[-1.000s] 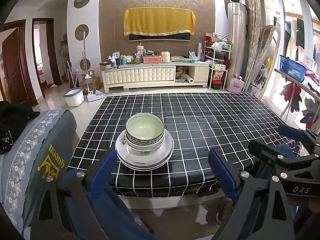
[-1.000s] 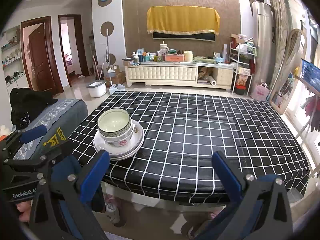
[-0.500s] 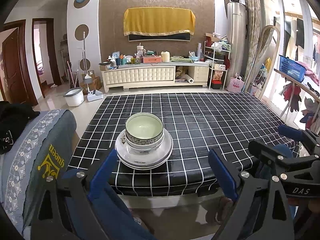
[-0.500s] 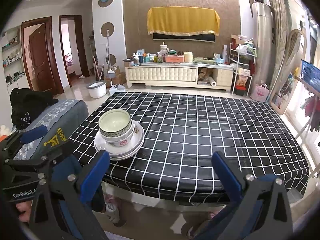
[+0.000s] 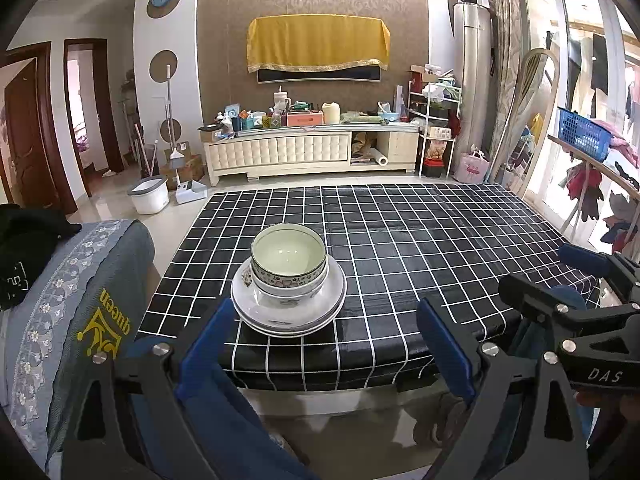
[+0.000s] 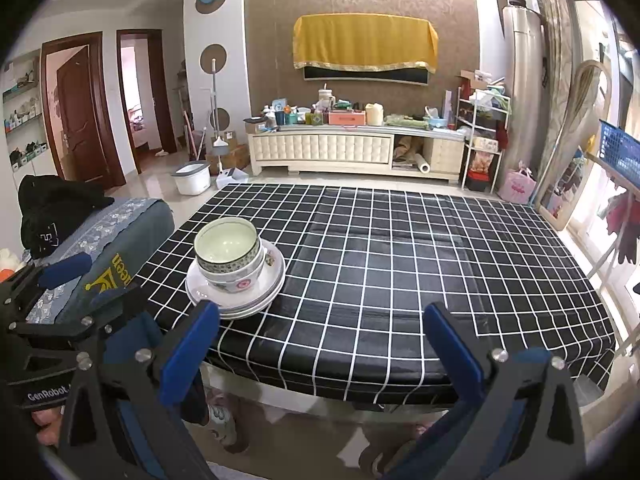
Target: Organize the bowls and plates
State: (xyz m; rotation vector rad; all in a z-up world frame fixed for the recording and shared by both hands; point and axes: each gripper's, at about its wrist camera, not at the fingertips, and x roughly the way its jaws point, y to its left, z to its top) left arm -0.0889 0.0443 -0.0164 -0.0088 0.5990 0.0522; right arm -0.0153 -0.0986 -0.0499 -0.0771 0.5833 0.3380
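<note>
Bowls (image 5: 288, 264) sit nested on stacked plates (image 5: 289, 310) near the left front edge of the checked tablecloth (image 5: 420, 260). My left gripper (image 5: 326, 344) and right gripper (image 6: 320, 346) hang before the table edge, jaws spread wide, gripping nothing.

place: we take this for a home living room | signs: long low TV cabinet (image 5: 308, 152) crowded with household bits; wall screen under a yellow cloth (image 5: 318, 46); mop and bucket (image 5: 149, 195); laundry by the window; table (image 6: 400, 248) in a black checked cloth
</note>
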